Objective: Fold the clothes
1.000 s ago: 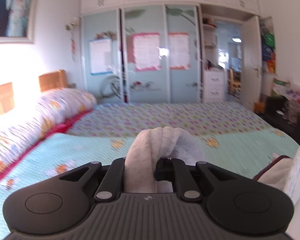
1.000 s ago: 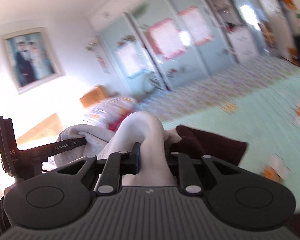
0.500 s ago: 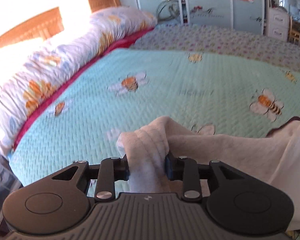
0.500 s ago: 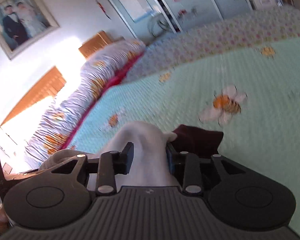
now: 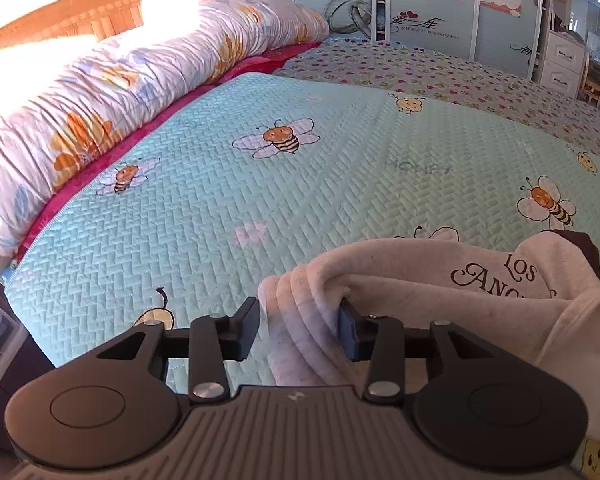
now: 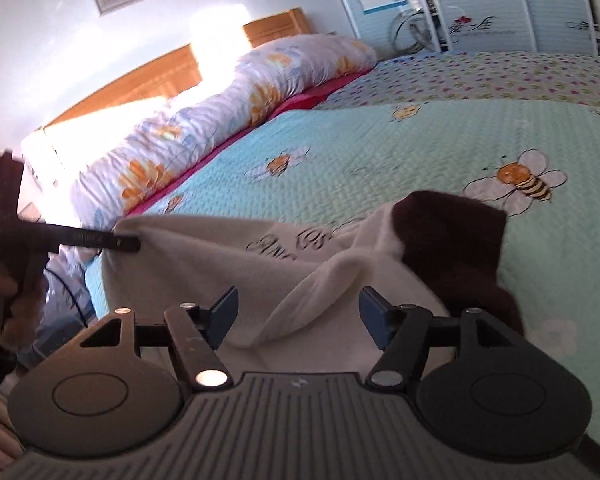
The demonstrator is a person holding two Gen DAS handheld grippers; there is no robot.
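A cream sweatshirt (image 5: 440, 280) with dark lettering and dark maroon trim (image 6: 452, 236) lies bunched on the near part of the bee-print bedspread (image 5: 300, 200). My left gripper (image 5: 298, 326) is open, with a fold of the cream fabric lying loose between its fingers. My right gripper (image 6: 298, 314) is open wide over a ridge of the same sweatshirt (image 6: 228, 264), not pinching it. The left gripper also shows in the right wrist view (image 6: 116, 242), at the sweatshirt's left edge.
A long floral duvet roll (image 5: 120, 80) lies along the wooden headboard (image 5: 60, 28) at the left. A heart-print sheet (image 5: 440, 72) covers the far part of the bed. Wardrobe doors (image 5: 432, 4) stand behind. The bed's near-left edge (image 5: 16, 292) drops off beside me.
Both grippers came down to the bed with the sweatshirt and opened, letting go of the fabric. The sweatshirt now rests on the bedspread.
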